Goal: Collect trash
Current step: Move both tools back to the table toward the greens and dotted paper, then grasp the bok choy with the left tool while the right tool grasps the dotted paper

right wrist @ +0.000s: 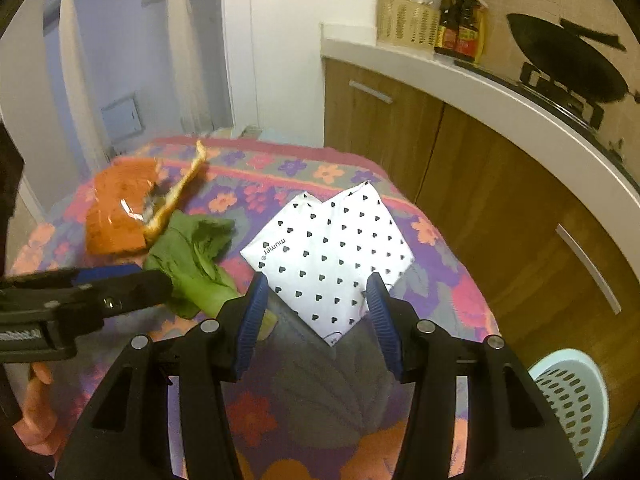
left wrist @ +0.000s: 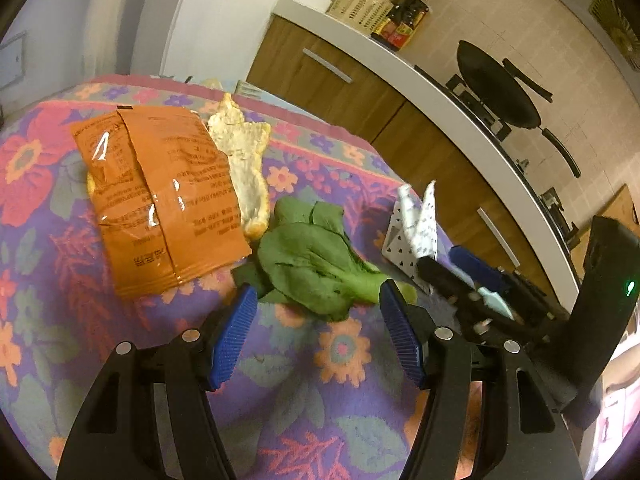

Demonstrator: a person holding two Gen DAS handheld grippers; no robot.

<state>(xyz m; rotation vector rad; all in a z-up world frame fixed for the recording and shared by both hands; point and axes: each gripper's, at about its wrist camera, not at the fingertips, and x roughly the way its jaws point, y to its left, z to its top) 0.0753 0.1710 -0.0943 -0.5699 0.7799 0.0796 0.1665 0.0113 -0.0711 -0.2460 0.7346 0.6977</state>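
Note:
Trash lies on a table under a flowered cloth (left wrist: 340,360). My left gripper (left wrist: 318,290) is open, its blue pads (left wrist: 236,336) either side of the stem end of a green leaf (left wrist: 312,256) without pressing it. Beyond the leaf lie an orange wrapper (left wrist: 160,200) and a pale peel (left wrist: 244,168). My right gripper (right wrist: 317,280) is shut on a white packet with black hearts (right wrist: 332,248), which is creased down its middle and tilted up. The same packet (left wrist: 412,232) stands in a V at the right of the left wrist view, with the right gripper (left wrist: 460,276) below it.
A kitchen counter with wooden cabinets (left wrist: 420,148) runs along the table's right side, with a black wok (left wrist: 496,88) and bottles (right wrist: 460,20) on it. A pale blue perforated basket (right wrist: 572,408) stands low at the right. A person's hand (right wrist: 36,372) holds the left gripper.

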